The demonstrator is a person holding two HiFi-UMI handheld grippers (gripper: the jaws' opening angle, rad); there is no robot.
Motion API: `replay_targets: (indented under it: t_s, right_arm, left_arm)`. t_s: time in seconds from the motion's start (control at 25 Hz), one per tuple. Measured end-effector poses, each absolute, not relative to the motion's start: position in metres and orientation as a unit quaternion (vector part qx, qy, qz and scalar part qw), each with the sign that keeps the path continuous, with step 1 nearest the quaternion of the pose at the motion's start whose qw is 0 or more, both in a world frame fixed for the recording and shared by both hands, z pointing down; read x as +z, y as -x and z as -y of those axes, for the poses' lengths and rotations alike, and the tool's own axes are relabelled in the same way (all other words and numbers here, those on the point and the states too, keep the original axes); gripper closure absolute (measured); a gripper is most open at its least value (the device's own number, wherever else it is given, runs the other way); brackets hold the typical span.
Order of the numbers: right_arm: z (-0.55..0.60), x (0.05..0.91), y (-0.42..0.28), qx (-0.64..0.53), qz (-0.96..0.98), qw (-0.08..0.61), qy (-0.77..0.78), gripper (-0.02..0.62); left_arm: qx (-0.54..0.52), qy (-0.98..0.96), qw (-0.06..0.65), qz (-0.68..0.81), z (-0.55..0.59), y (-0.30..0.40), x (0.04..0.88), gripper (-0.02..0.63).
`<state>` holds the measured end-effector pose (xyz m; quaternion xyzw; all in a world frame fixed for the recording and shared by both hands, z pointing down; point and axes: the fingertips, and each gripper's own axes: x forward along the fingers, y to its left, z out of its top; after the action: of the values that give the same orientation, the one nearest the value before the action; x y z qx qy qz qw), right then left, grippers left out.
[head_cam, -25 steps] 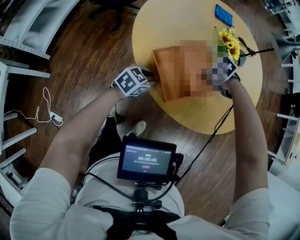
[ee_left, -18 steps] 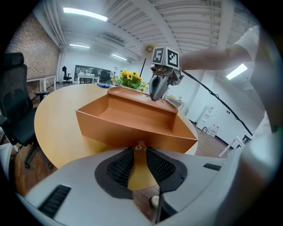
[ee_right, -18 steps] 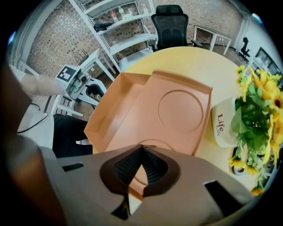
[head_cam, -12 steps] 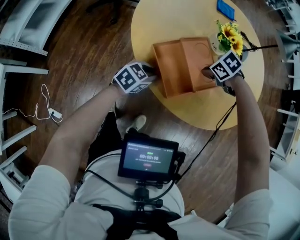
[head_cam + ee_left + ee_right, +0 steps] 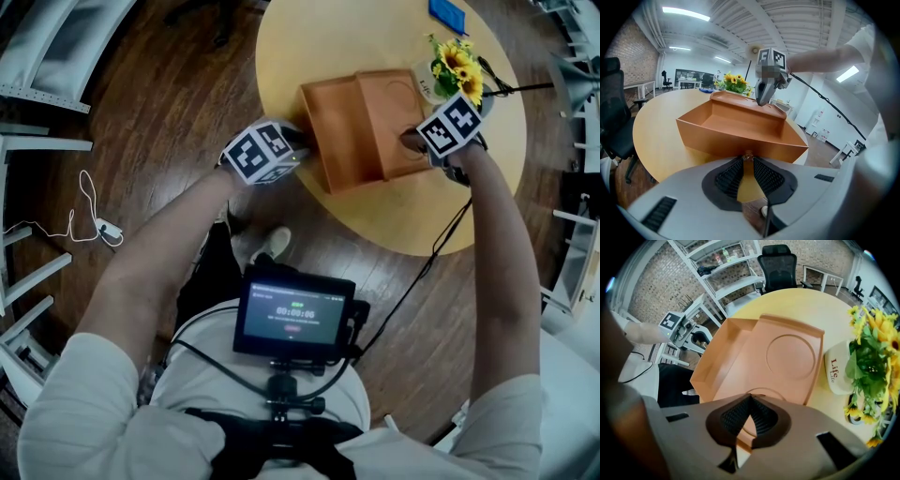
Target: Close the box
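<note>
An open orange box lies on the round table: its tray (image 5: 333, 131) is on the left and its flat lid (image 5: 398, 112) on the right. My left gripper (image 5: 298, 155) is shut, its tips (image 5: 747, 154) against the outside of the tray's near wall (image 5: 740, 140), with nothing seen between them. My right gripper (image 5: 410, 141) is shut too, tips (image 5: 750, 398) down on the lid's near edge by a round imprint (image 5: 790, 350). In the left gripper view, the right gripper (image 5: 761, 102) stands on the lid's far rim.
A pot of sunflowers (image 5: 457, 75) and a white cup (image 5: 839, 371) stand just right of the lid. A blue flat thing (image 5: 447, 16) lies at the table's far side. A black cable (image 5: 436, 253) hangs off the table edge (image 5: 375, 234). Shelves (image 5: 717, 273) and an office chair (image 5: 776, 261) stand beyond.
The view has shifted slightly. Both grippers keep their places at the box's two sides, and the box has not moved.
</note>
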<state>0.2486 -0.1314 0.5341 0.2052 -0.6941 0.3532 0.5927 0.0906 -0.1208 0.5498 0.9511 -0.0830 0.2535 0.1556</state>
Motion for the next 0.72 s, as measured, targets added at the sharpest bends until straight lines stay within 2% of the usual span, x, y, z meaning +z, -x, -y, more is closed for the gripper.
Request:
replay_targets:
  t_s: [0.72]
  right_arm:
    - [0.131, 0.535, -0.245, 0.346, 0.695, 0.594, -0.210, 0.595]
  left_arm:
    - [0.263, -0.951, 0.151, 0.065, 0.120, -0.103, 0.549, 0.541]
